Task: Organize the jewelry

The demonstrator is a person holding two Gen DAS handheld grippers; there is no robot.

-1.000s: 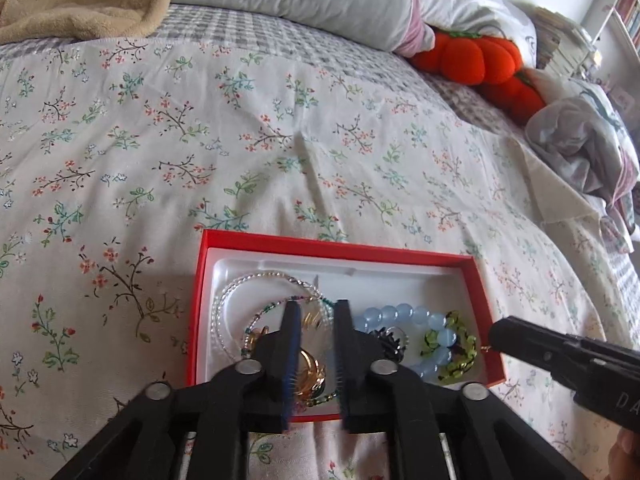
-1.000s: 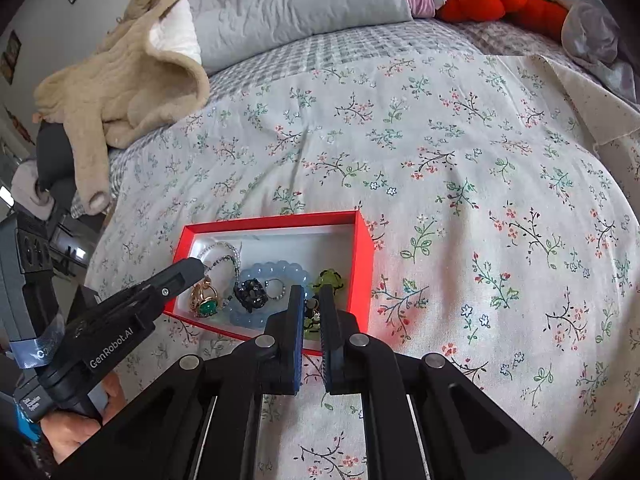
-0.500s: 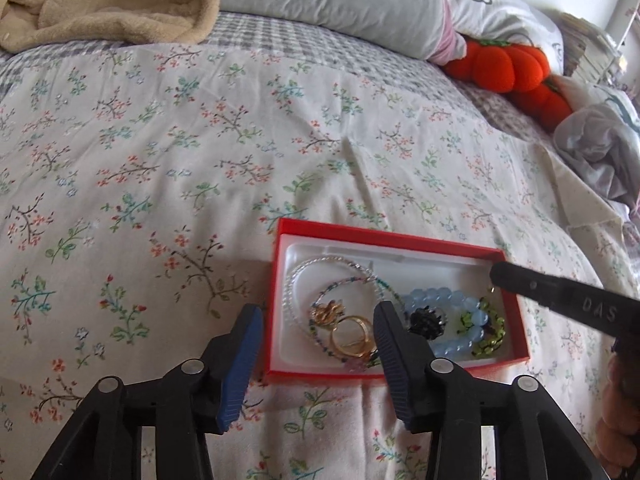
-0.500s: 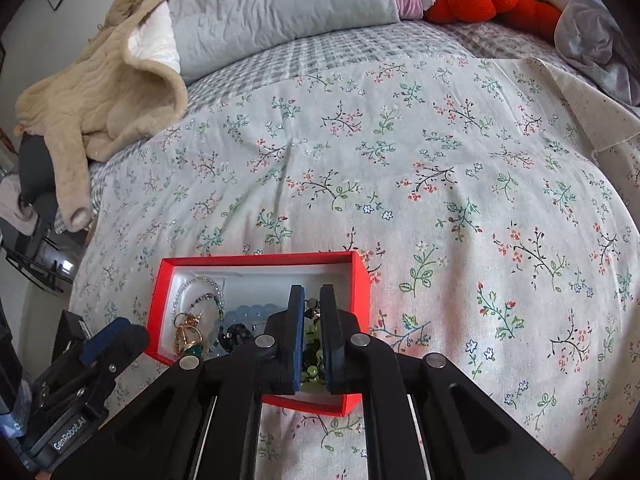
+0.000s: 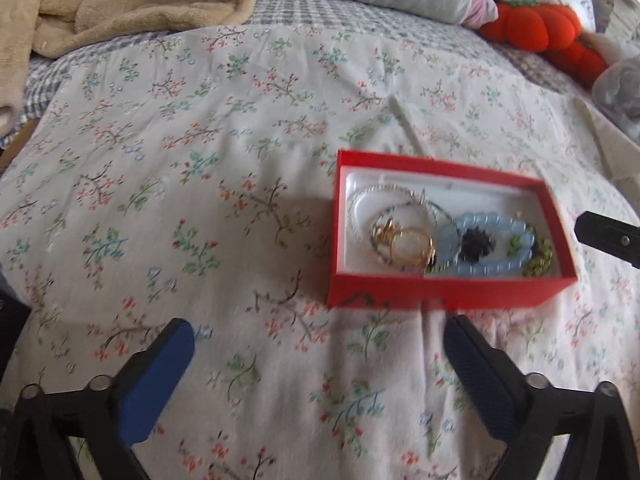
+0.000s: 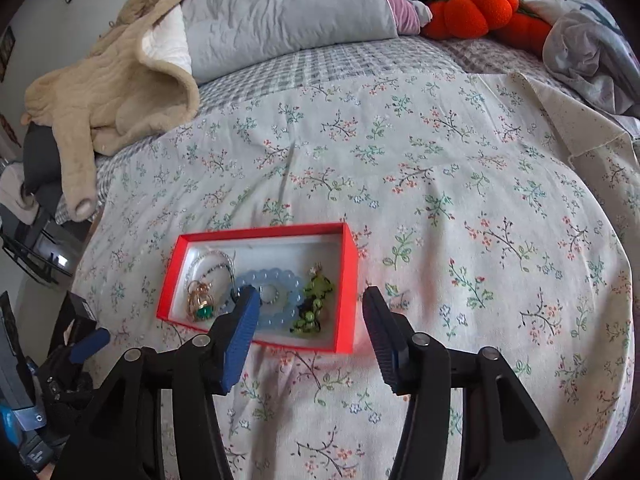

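Red box [image 5: 440,292] of bracelets [image 6: 276,300] on floral bedspread [image 5: 200,160]; left gripper [image 5: 316,344] and right gripper [image 6: 308,316] both spread wide, empty.

Floral bedspread [image 6: 440,184], beige blanket [image 6: 116,96], grey pillow [image 6: 288,12], orange plush [image 6: 476,8].

One red box [image 6: 348,280] lay on the bed [image 6: 440,168]. It held one blue bead bracelet [image 6: 294,284], one green bead piece [image 6: 316,300], one clear bead strand [image 5: 360,200] and two gold rings [image 5: 408,244]. Two orange plush pumpkins [image 6: 476,8] sat behind.
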